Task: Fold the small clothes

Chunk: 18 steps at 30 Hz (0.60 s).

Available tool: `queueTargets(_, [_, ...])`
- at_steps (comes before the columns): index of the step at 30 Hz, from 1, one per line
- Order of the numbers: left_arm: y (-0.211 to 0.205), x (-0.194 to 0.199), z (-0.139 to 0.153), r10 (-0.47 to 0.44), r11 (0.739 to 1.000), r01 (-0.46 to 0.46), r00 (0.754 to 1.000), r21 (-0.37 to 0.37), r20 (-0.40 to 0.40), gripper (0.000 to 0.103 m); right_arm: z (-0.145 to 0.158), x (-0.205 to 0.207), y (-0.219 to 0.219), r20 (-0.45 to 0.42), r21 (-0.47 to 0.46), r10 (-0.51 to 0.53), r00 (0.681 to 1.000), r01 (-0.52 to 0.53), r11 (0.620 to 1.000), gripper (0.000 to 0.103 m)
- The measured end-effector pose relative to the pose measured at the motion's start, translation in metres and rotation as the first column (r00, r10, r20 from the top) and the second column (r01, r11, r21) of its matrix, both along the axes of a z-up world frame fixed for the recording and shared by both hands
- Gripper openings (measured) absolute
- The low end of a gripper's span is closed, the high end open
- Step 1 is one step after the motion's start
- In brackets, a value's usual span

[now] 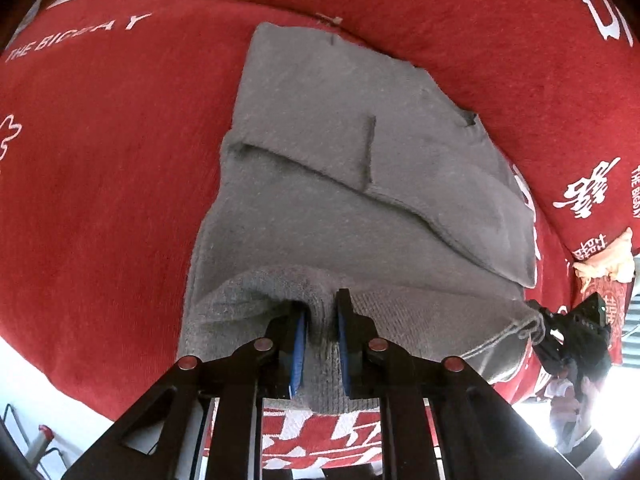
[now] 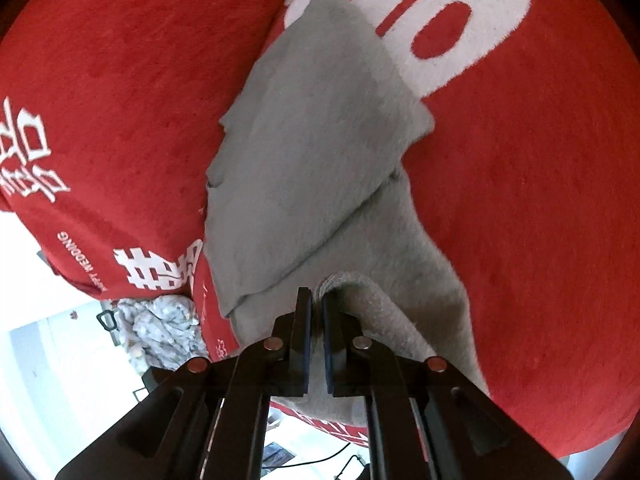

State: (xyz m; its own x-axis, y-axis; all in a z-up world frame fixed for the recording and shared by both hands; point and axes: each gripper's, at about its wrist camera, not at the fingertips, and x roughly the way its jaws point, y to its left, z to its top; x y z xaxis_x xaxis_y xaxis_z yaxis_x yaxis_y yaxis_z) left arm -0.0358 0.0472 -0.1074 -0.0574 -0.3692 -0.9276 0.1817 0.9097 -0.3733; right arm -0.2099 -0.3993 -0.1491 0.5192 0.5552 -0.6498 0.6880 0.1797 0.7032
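Both wrist views close, downward, sharing garment [image 1: 340,168]

A red cloth [image 1: 100,184] with white lettering and printed characters covers the work surface, bright daylight washes out the pale floor [image 2: 60,344] past its edge, and a crumpled light patterned fabric [image 2: 160,332] lies down there beside a dark frame.
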Motion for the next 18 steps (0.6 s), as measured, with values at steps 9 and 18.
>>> queueTargets(9, [-0.008,0.012,0.032,-0.025,1.0,0.025,0.999,0.011,0.021,0.016,-0.01,0.004,-0.028,-0.046,0.019,0.0,0.999,0.001,1.0,0.01])
queueTargets(18, [-0.039,0.015,0.038,-0.187,0.963,0.152,0.971,0.224,0.147,0.016,0.021,0.037,-0.014,-0.102,-0.208,0.268,0.958,-0.284,0.936,0.059])
